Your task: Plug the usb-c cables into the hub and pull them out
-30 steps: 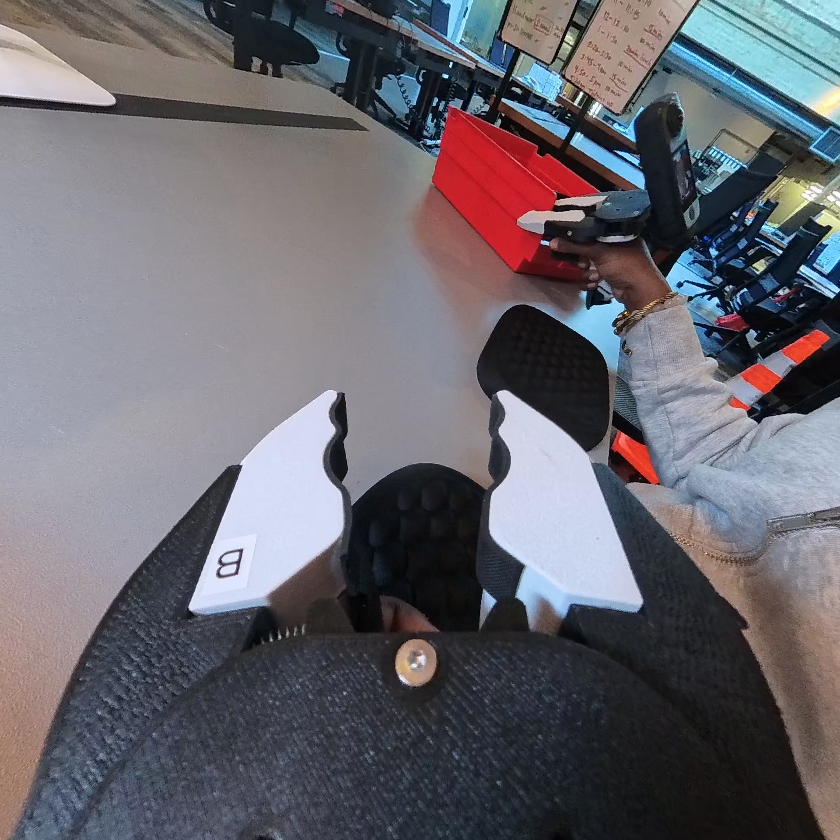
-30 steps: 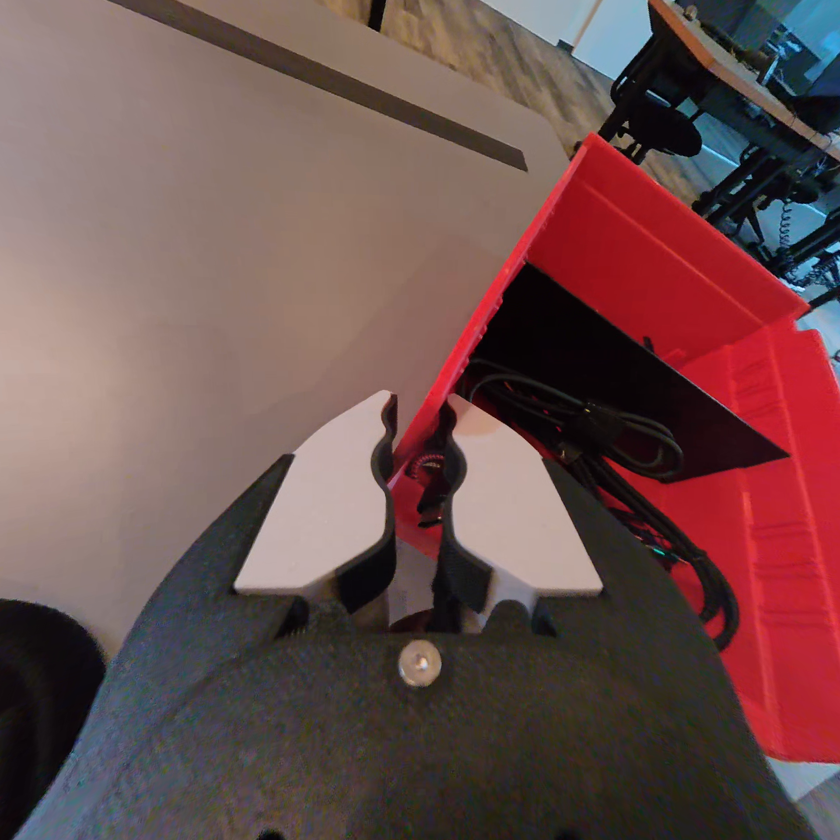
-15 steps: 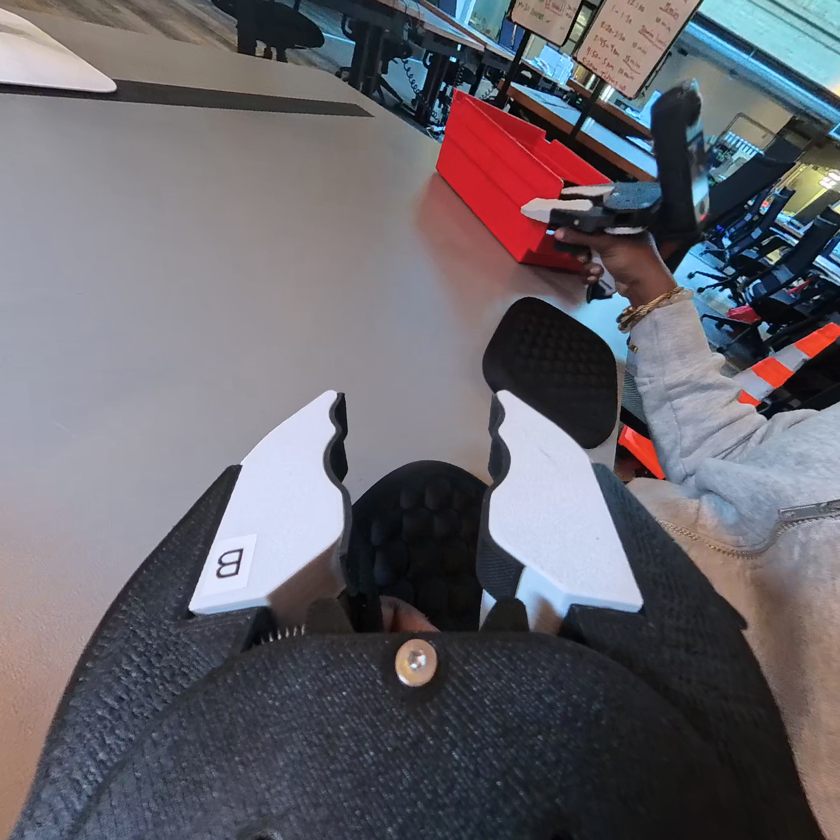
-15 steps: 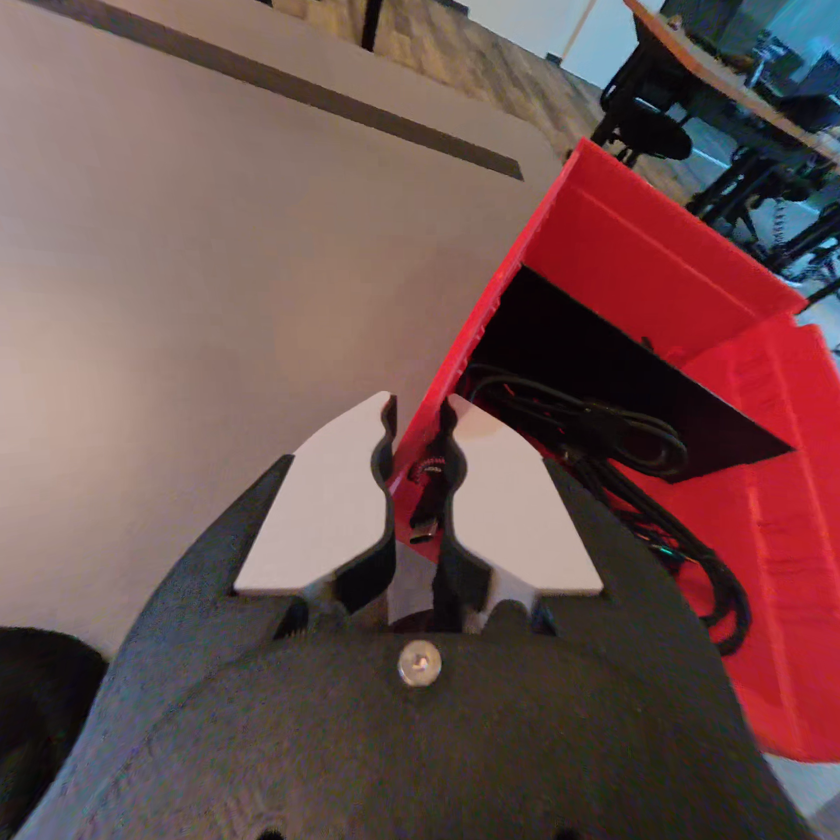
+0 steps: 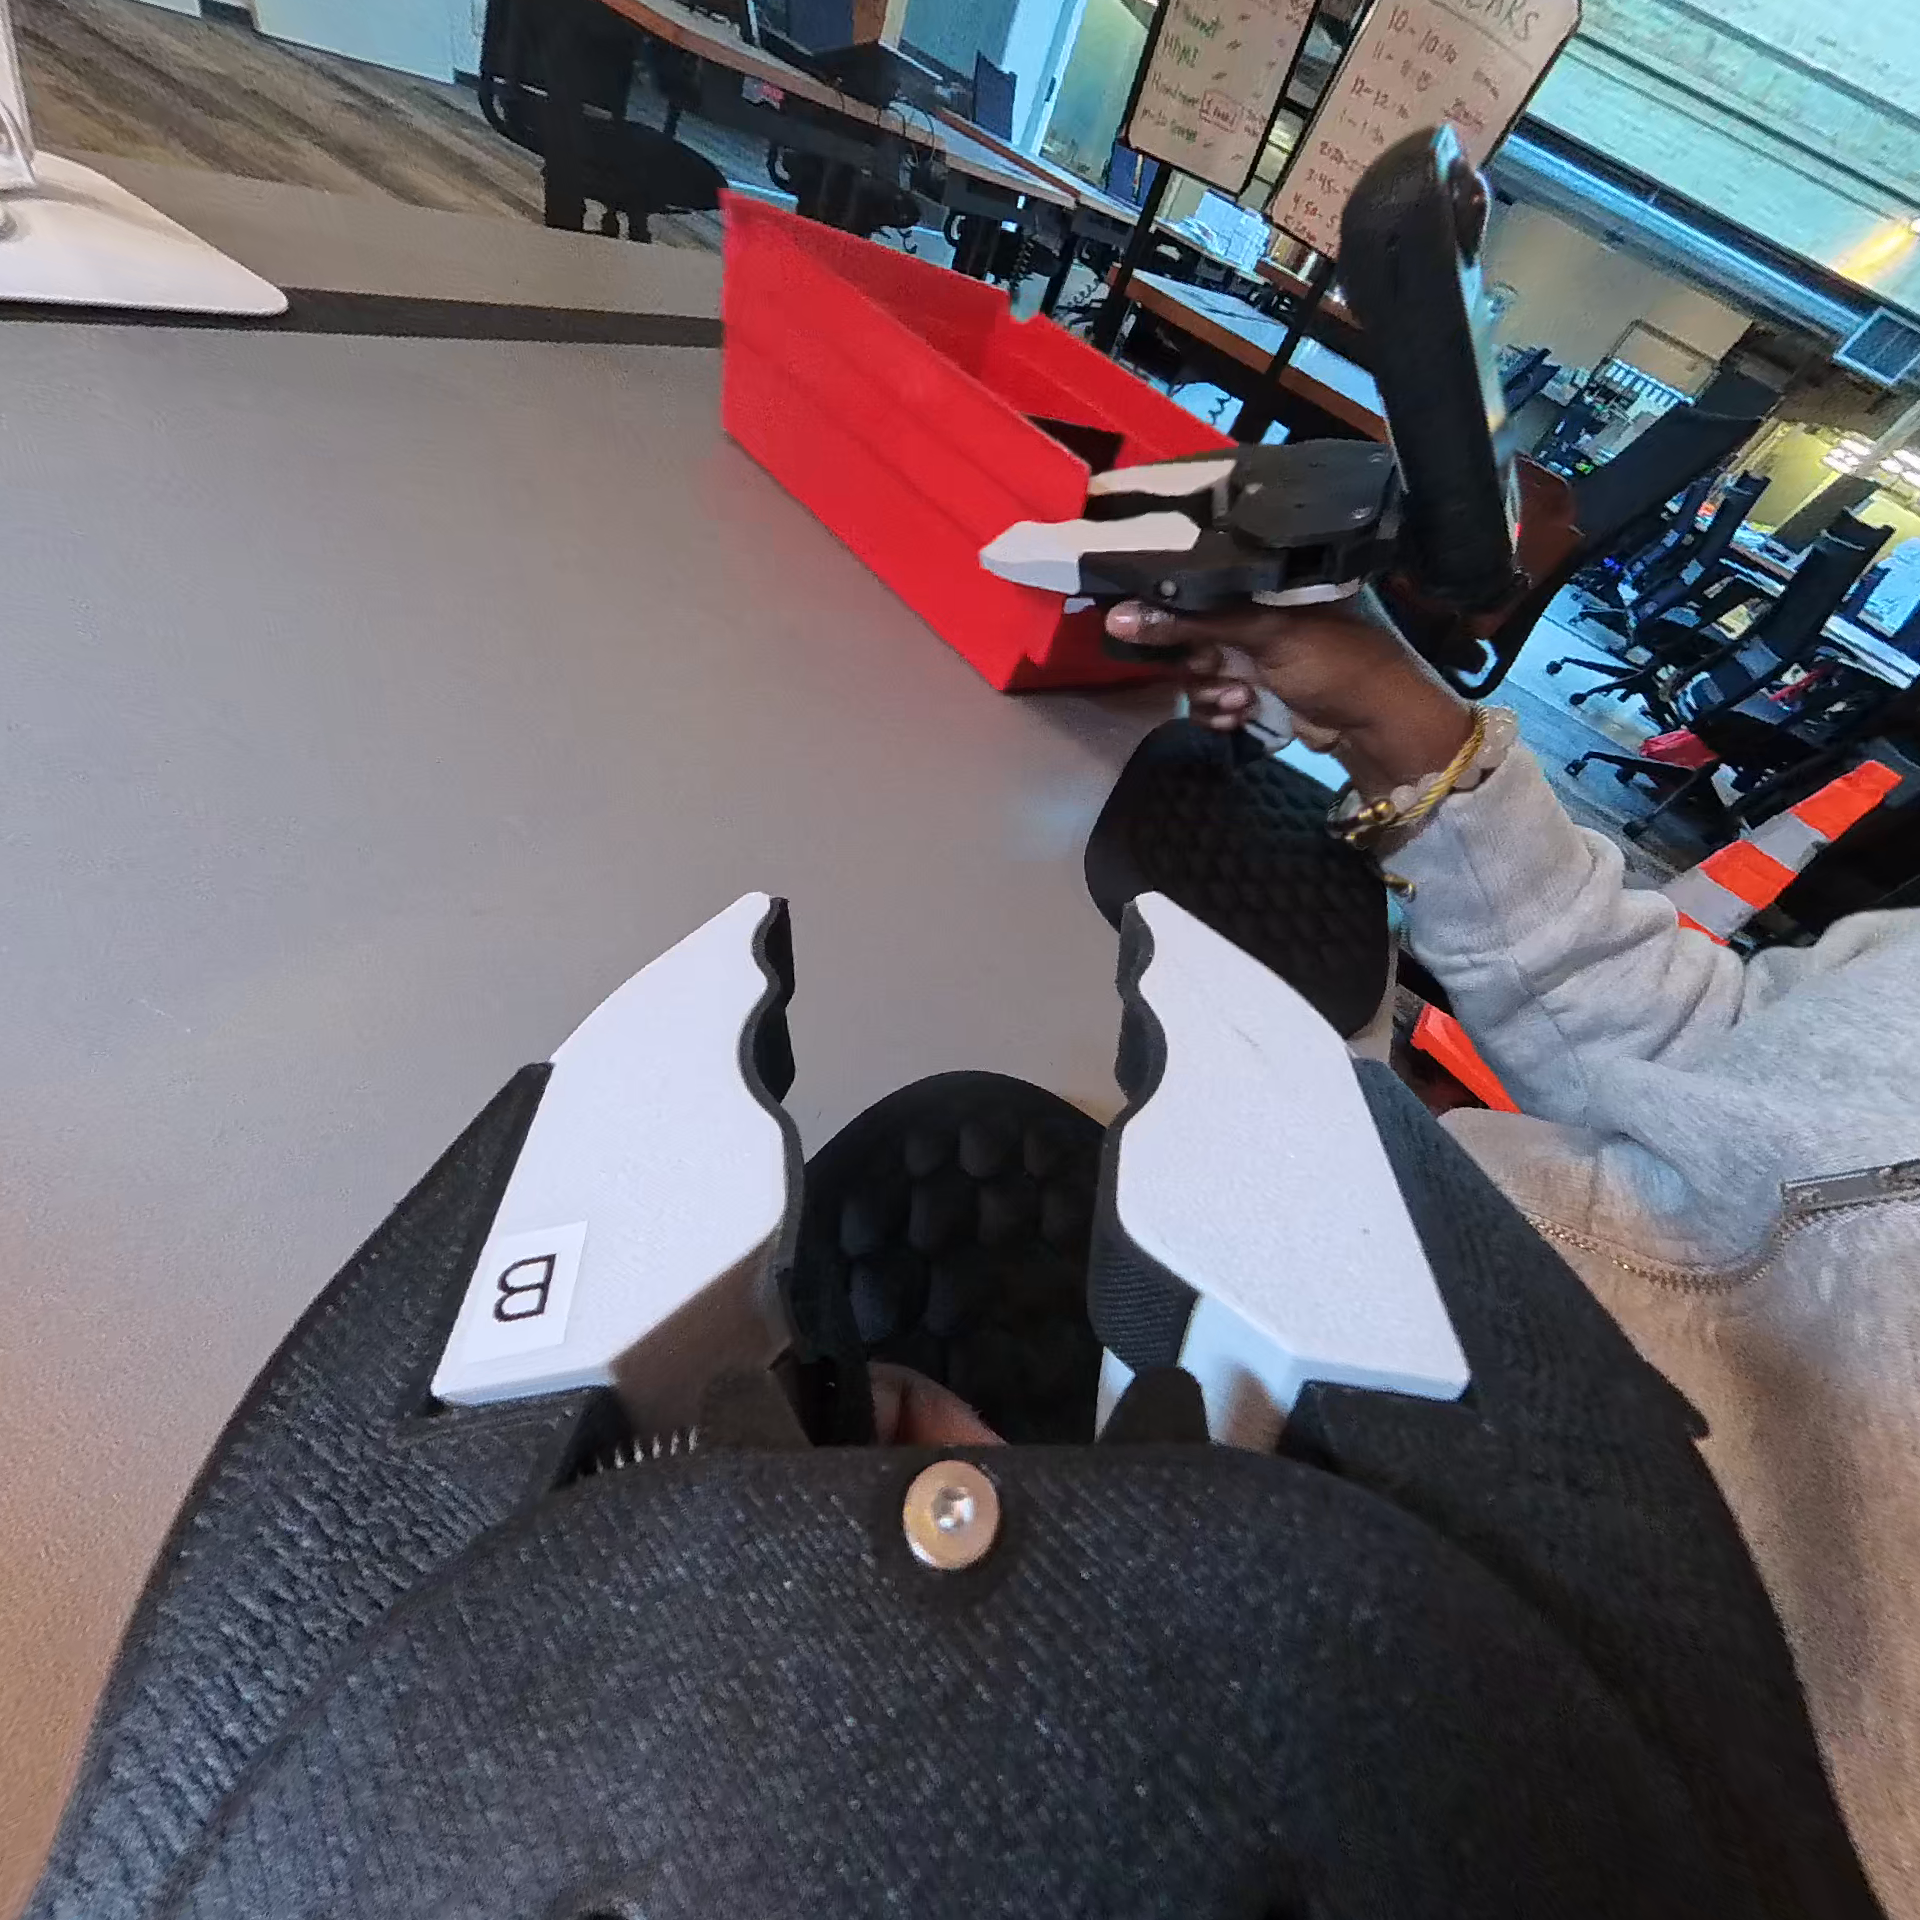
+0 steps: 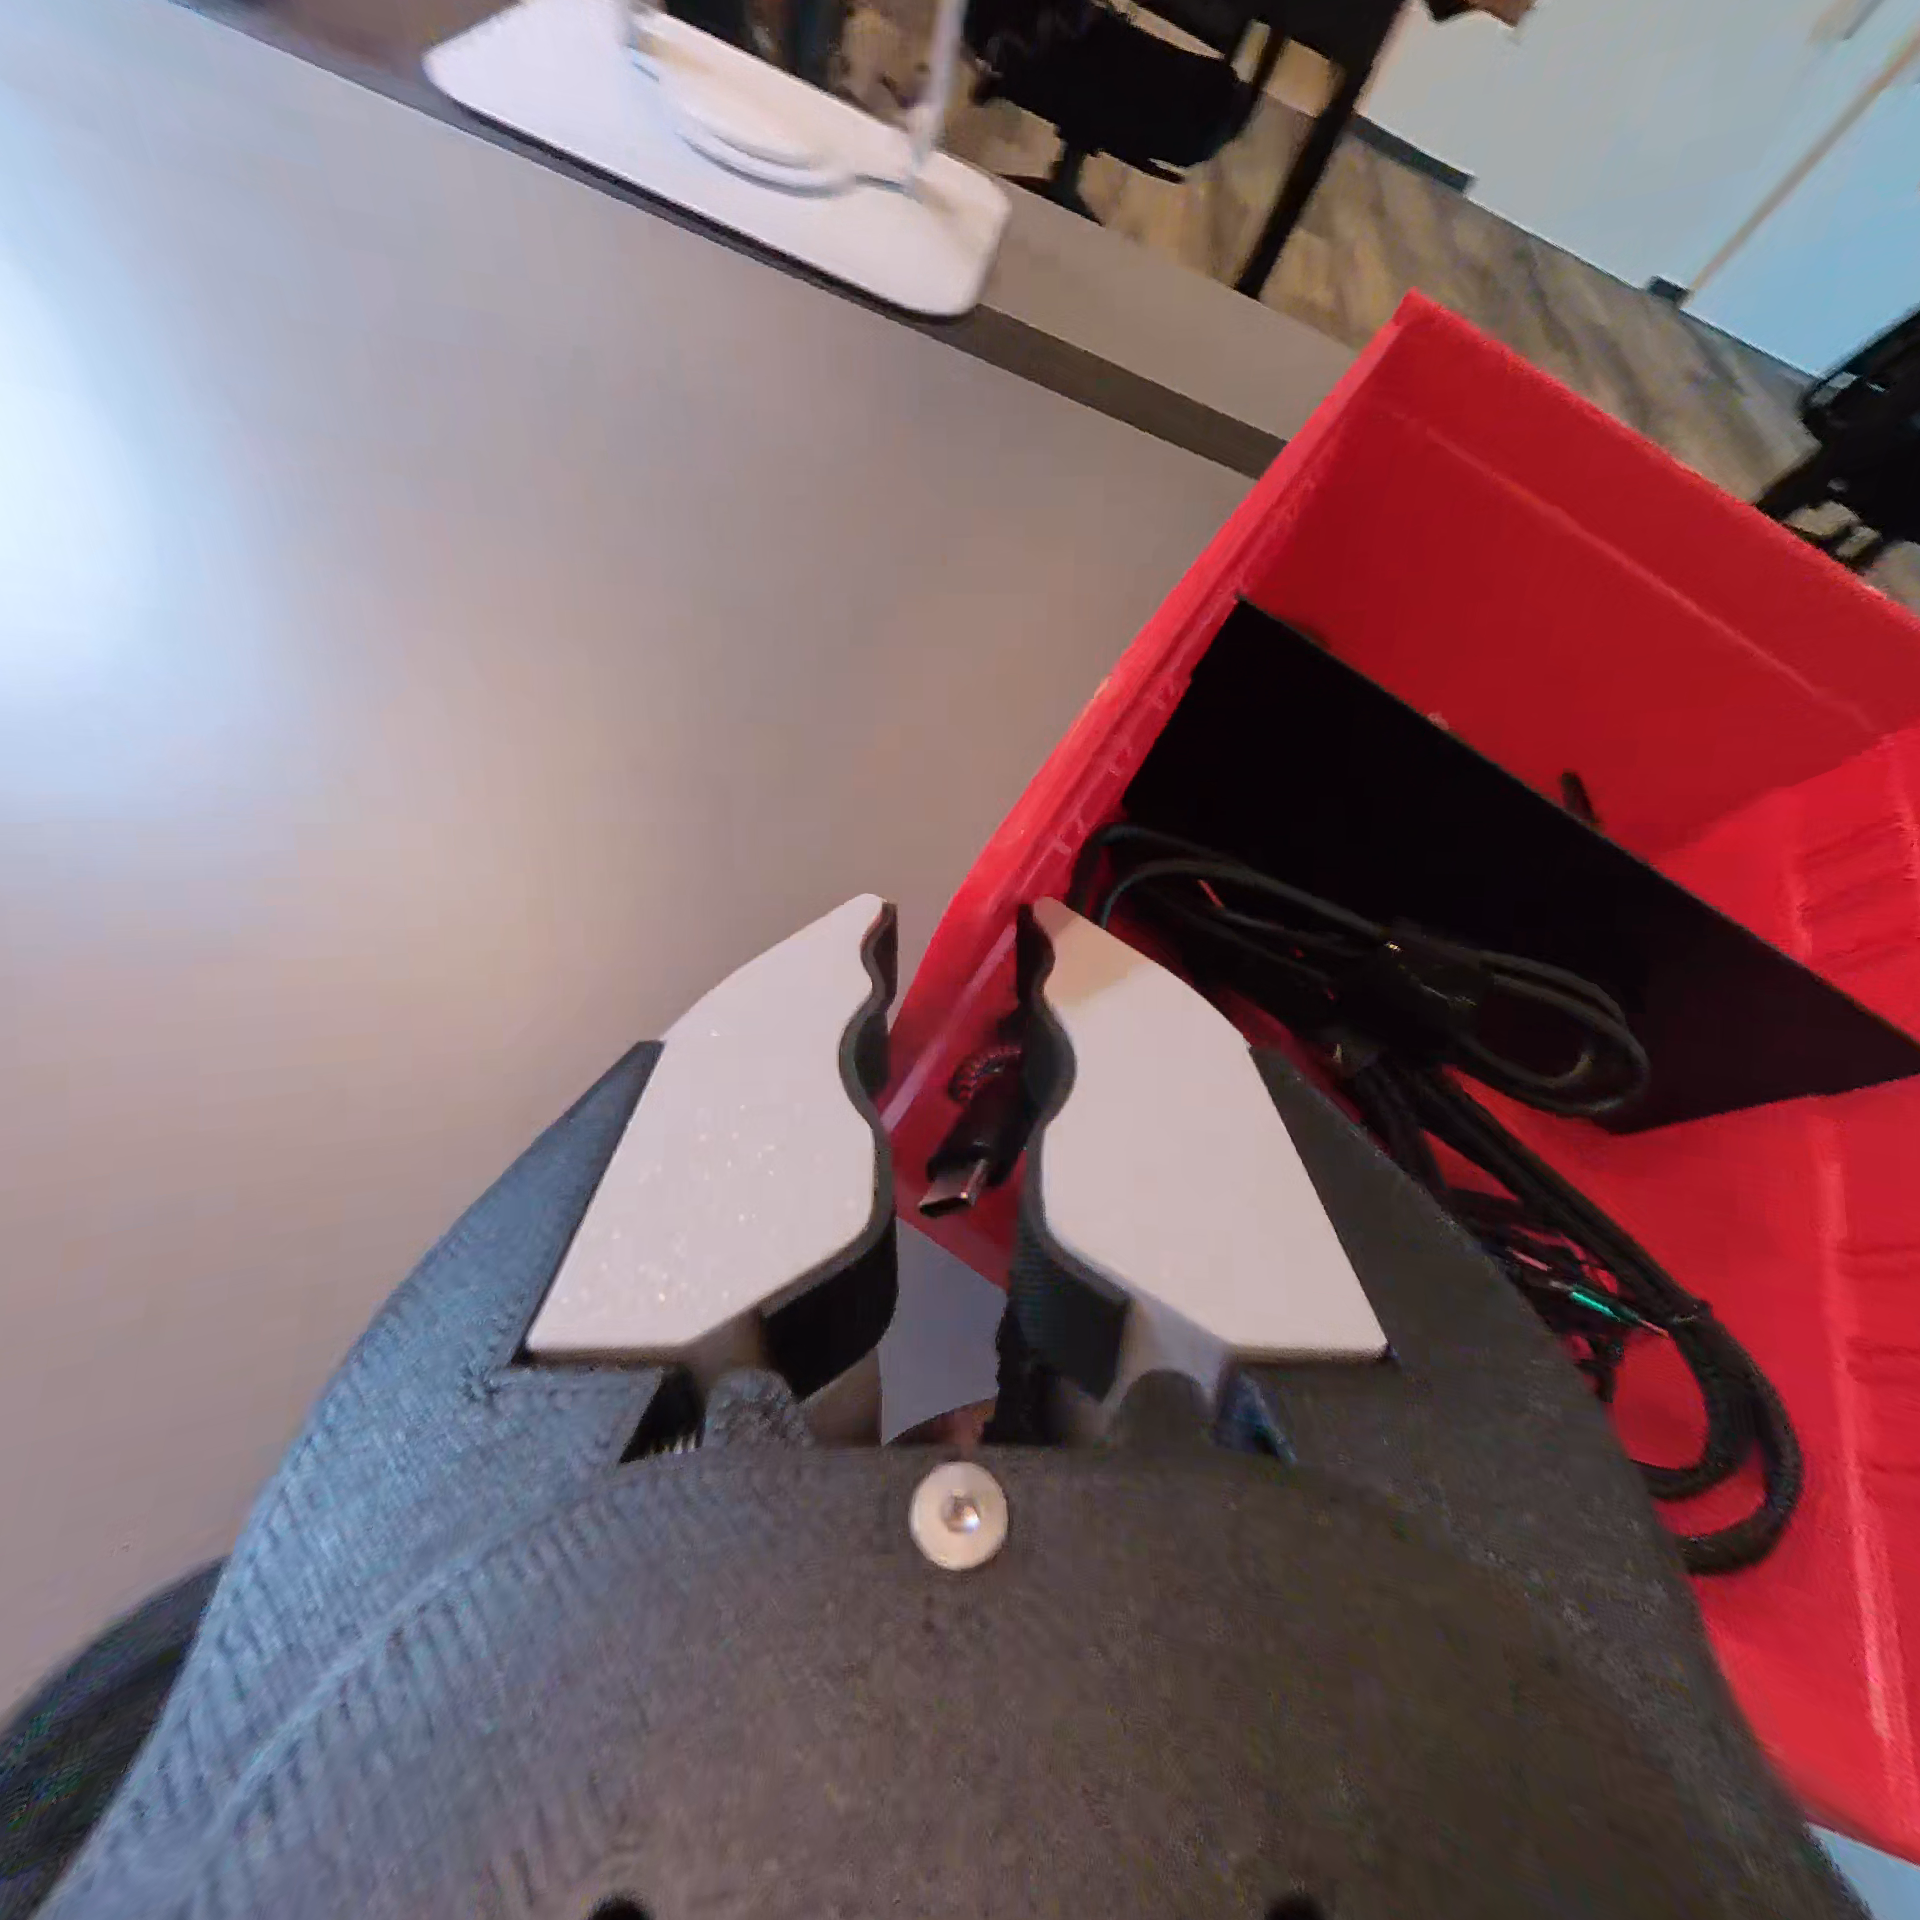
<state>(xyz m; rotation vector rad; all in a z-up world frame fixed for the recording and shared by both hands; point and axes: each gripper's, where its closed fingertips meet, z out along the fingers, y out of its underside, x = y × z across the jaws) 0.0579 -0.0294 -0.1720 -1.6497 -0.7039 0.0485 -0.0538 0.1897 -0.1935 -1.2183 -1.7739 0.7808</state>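
1. The left gripper (image 5: 954, 914), white-fingered on a black textured body, hangs above the near edge of the smooth grey table (image 5: 364, 675) with its fingers spread wide and nothing between them
2. The right gripper (image 6: 956, 925) sits at the near corner of the red plastic bin (image 6: 1558, 644), its fingers drawn close; a black usb-c cable plug (image 6: 961, 1174) lies between them against the right finger, though whether it is truly pinched I cannot tell
3. The remaining coiled black cables (image 6: 1455, 1039) rest inside the bin, in front of a black divider panel (image 6: 1507, 831)
4. A white flat stand base (image 6: 727, 135) lies at the table's far side, well apart from the bin
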